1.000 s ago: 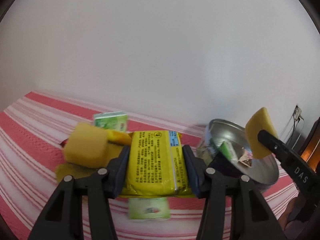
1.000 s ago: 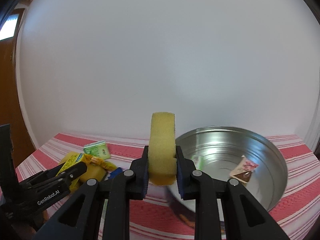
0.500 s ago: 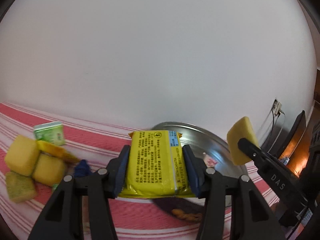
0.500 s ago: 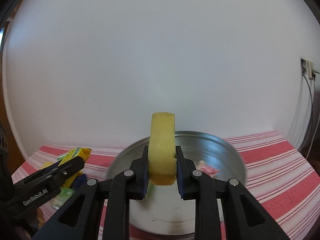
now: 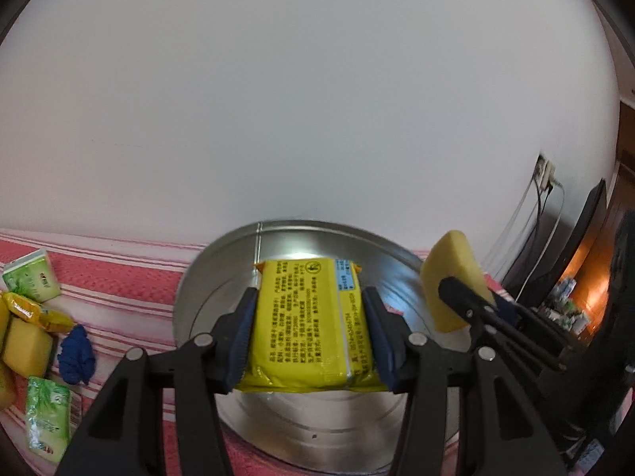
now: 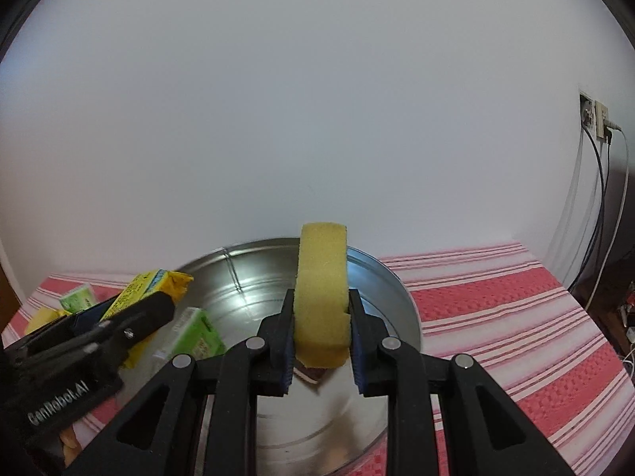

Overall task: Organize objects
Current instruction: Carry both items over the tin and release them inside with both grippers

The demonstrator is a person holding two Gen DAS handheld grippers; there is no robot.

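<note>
Both grippers have swung across from the pile of items to the metal basin since a second ago, so the basin now fills the lower middle of each view and the pile sits off at the left.

Left wrist view: the left gripper (image 5: 309,331) is clamped on a yellow packet (image 5: 307,327), a glossy, pillow-shaped plastic wrapper covered in small black print with a pale blue label strip; the blue pads press into its two long sides. The packet hangs above the round, shiny steel basin (image 5: 222,277), whose smooth wall shows a vertical seam. At right, the right gripper (image 5: 462,301) holds a soft, porous yellow sponge (image 5: 448,261) with rounded edges over the basin's rim. On the red-and-white striped, woven tablecloth (image 5: 119,277) at left lie green printed tissue packs, blocky yellow sponges and a crumpled blue cloth (image 5: 75,355).

Right wrist view: the right gripper (image 6: 321,341) is squeezed onto the yellow sponge (image 6: 322,285), which stands on edge, pinched in at the pads. Below it the basin (image 6: 397,297) holds a green pack (image 6: 196,335) and a small brown sachet, mostly hidden. The left gripper (image 6: 131,317) enters from the left with the yellow packet (image 6: 156,283).
</note>
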